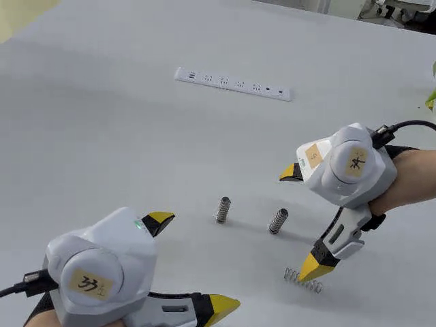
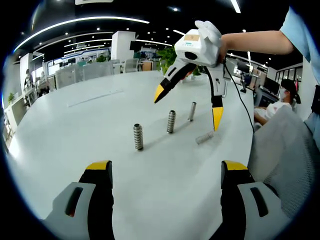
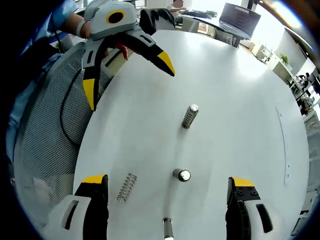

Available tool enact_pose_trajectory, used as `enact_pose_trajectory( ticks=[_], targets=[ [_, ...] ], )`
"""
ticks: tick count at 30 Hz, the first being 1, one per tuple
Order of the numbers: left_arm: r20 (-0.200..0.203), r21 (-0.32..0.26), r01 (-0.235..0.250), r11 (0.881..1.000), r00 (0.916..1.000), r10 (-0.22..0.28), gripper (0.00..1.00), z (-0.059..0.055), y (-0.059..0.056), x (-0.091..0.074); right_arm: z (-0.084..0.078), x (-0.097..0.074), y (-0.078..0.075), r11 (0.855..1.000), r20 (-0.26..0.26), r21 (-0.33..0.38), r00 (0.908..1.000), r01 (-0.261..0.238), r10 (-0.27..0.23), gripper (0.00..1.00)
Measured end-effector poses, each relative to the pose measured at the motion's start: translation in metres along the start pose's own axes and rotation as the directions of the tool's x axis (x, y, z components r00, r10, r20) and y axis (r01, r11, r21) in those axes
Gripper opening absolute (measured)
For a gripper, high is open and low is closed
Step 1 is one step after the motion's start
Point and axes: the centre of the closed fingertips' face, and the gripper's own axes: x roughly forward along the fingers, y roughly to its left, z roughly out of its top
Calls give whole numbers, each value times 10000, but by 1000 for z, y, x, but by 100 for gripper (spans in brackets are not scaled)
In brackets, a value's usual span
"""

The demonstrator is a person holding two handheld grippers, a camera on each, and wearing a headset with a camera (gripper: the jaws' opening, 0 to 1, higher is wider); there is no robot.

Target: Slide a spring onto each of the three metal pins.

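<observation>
The left gripper [image 1: 194, 262] and right gripper [image 1: 301, 221] both stood open, holding nothing. On the table [image 1: 102, 136] a sprung pin [image 1: 223, 210] stood upright, with a second sprung pin [image 1: 278, 221] at its 3 o'clock. The loose spring [image 1: 302, 280] lay flat at the second's 5 o'clock, by the right gripper's lower tip. A bare pin [image 2: 192, 111] stood beyond.

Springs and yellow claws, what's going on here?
A person holds the left gripper and right gripper, both open and empty. The first pin and second pin already wear springs; the third pin stands bare. The last spring lies loose on the table near the right gripper's tip.
</observation>
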Motion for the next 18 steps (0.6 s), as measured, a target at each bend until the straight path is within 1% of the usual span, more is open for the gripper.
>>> enact_pose_trajectory(
  ticks=[2,4,6,8,12,14,18],
  targets=[
    [-69,35,1,10000,10000,-1,88,0,0,0,-2,-3,1,9999,99,84,9998,149,-150,99],
    [-76,93,36,10000,10000,-35,88,2,-1,1,-4,-6,2,9988,321,304,9987,380,-390,99],
    [-61,142,79,9999,10000,-78,88,4,-3,2,-6,-11,5,9964,557,673,9969,511,-549,99],
    [-46,157,104,9998,9999,-104,88,5,-3,2,-8,-14,10,9942,752,887,9949,612,-679,99],
    [-66,186,183,9997,9998,-182,88,5,-5,3,-18,-21,16,9883,848,1237,9914,890,-999,99],
    [-109,250,226,9994,9997,-223,88,5,-5,4,-23,-25,17,9828,934,1486,9878,1096,-1243,99],
    [-173,404,308,9987,9994,-301,88,7,-6,4,-28,-35,20,9665,1262,2107,9763,1468,-1758,99]
  ],
)
